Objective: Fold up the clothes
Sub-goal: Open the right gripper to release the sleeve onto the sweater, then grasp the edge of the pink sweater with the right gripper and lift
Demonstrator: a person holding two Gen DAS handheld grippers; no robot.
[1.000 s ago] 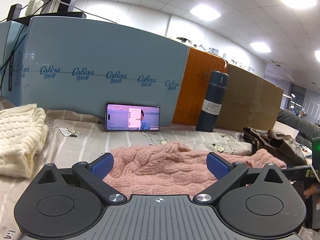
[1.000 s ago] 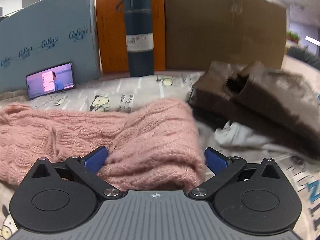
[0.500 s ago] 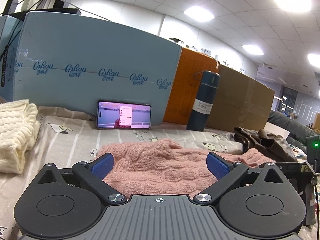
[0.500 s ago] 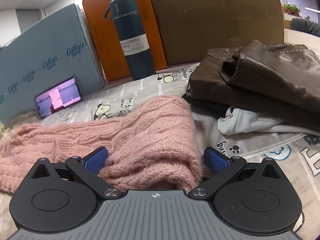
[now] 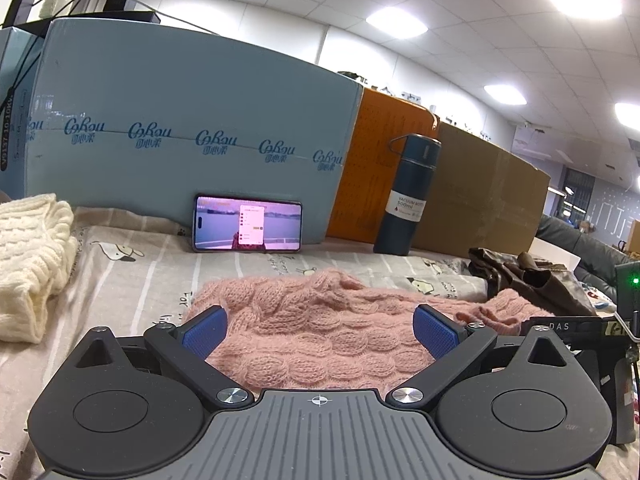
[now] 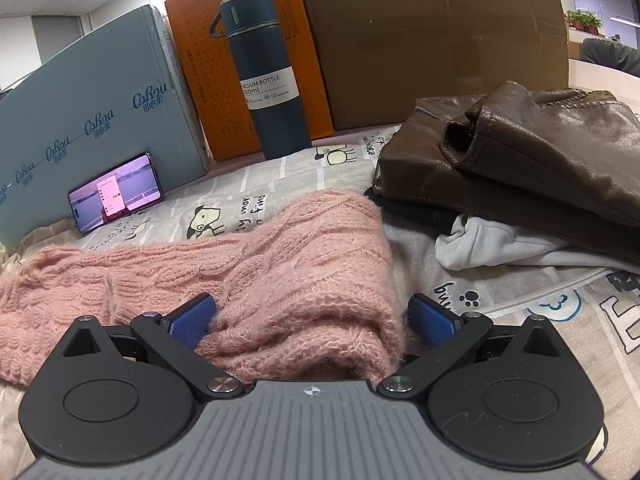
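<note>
A pink cable-knit sweater (image 5: 312, 320) lies across the printed bedsheet (image 5: 132, 276), stretched left to right. My left gripper (image 5: 318, 330) stands open, its blue pads on either side of the sweater's left part. In the right wrist view the same sweater (image 6: 280, 264) ends in a thick folded edge. My right gripper (image 6: 312, 320) is open around that edge, and the knit bulges between the pads without being pinched. The right gripper's body (image 5: 576, 328) shows at the far right of the left wrist view.
A cream knit (image 5: 32, 264) is piled at the left. A brown leather jacket (image 6: 520, 160) lies on a white garment (image 6: 492, 244) at the right. At the back stand a phone (image 5: 248, 229), a dark blue vacuum bottle (image 6: 272, 80), and blue (image 5: 180, 140), orange and brown boxes.
Both grippers stayed open over the sweater. The left view shifted slightly. The right view tilted and steadied, with the jacket pile now sharp instead of blurred.
</note>
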